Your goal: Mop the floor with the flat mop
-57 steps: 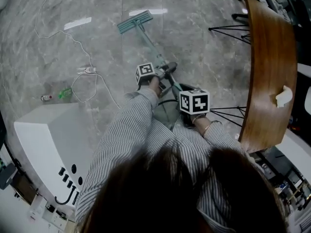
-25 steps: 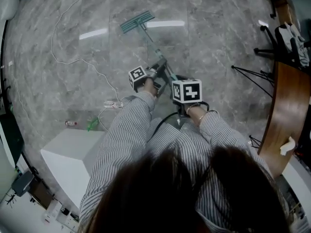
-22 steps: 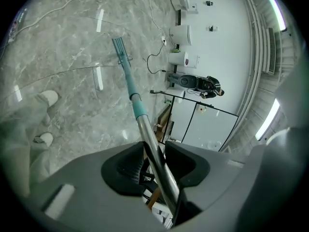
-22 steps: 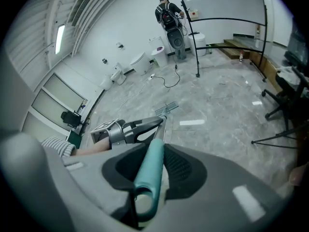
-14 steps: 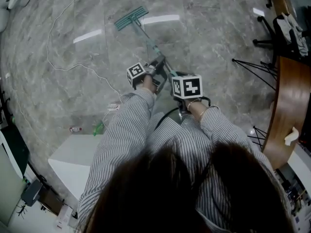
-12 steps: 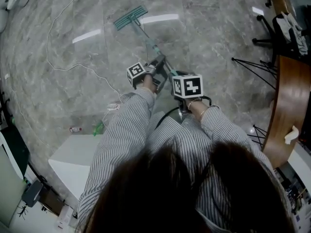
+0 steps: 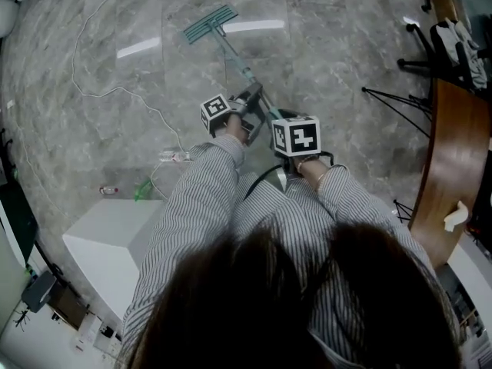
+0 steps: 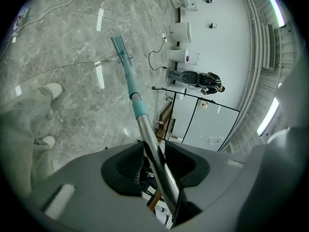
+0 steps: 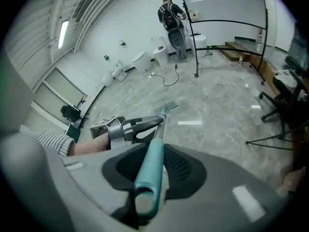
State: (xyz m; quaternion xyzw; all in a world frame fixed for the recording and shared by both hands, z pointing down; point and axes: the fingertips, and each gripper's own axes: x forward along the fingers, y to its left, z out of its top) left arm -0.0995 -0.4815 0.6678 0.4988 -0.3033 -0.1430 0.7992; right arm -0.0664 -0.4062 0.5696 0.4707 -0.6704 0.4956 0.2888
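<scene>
The flat mop (image 7: 210, 23) is found with its teal head flat on the grey marble floor (image 7: 338, 60), well ahead of the person, and its pole slanting back to both grippers. The steel section of the pole (image 8: 153, 151) is clamped between the jaws of the left gripper (image 7: 247, 104). The teal end grip (image 9: 153, 154) is clenched by the right gripper (image 7: 278, 121), just behind the left one. The mop is thus in working position and mopping is judged to be under way.

No wet track or colour difference can be made out on the glossy floor, so the area already covered cannot be established. A white cable (image 7: 100, 91) and small items are noted on the floor to the left, beside a white cabinet (image 7: 115, 237). A wooden table (image 7: 453, 144) on thin black legs stands to the right. The floor around these is judged the awkward part to cover.
</scene>
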